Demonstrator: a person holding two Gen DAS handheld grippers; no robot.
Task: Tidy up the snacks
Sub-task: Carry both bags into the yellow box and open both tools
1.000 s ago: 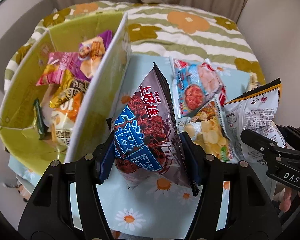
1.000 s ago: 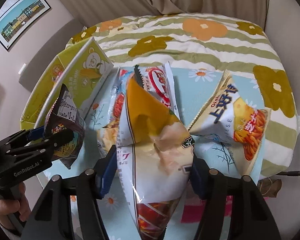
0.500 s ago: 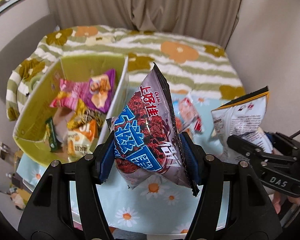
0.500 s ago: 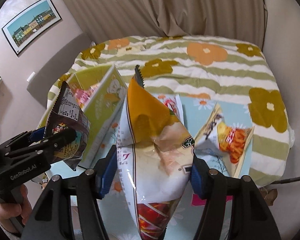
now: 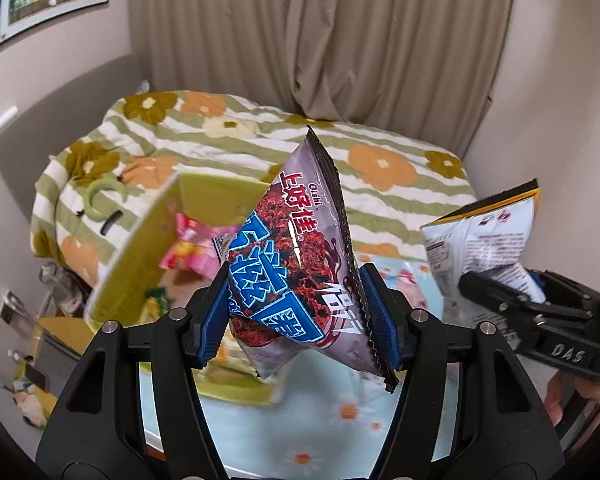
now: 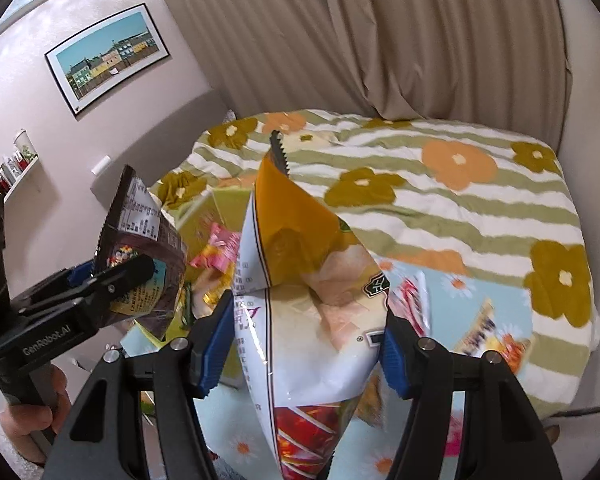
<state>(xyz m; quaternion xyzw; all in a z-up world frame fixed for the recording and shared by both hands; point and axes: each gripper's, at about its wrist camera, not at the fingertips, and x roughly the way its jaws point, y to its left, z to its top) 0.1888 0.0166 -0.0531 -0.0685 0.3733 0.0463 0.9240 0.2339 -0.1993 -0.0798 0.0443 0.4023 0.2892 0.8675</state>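
Observation:
My left gripper (image 5: pixel 294 316) is shut on a grey-purple Oishi snack bag (image 5: pixel 296 264) and holds it in the air, above and to the right of the yellow-green box (image 5: pixel 140 256). The box holds several snack packs, among them a pink one (image 5: pixel 188 256). My right gripper (image 6: pixel 306 344) is shut on a white and orange chip bag (image 6: pixel 304 300), also lifted. The left gripper and its bag show in the right wrist view (image 6: pixel 140 252). The right gripper's bag shows at the right of the left wrist view (image 5: pixel 484 240).
Loose snack bags (image 6: pixel 492 336) lie on the light-blue daisy cloth (image 5: pixel 340 432) below. Behind is a bed with a green-striped flowered blanket (image 6: pixel 460 184), then curtains. A wall with a framed picture (image 6: pixel 108 56) is at the left.
Both grippers have risen with their bags. The box and the cloth now lie lower and farther away in both views. Both grips are unchanged.

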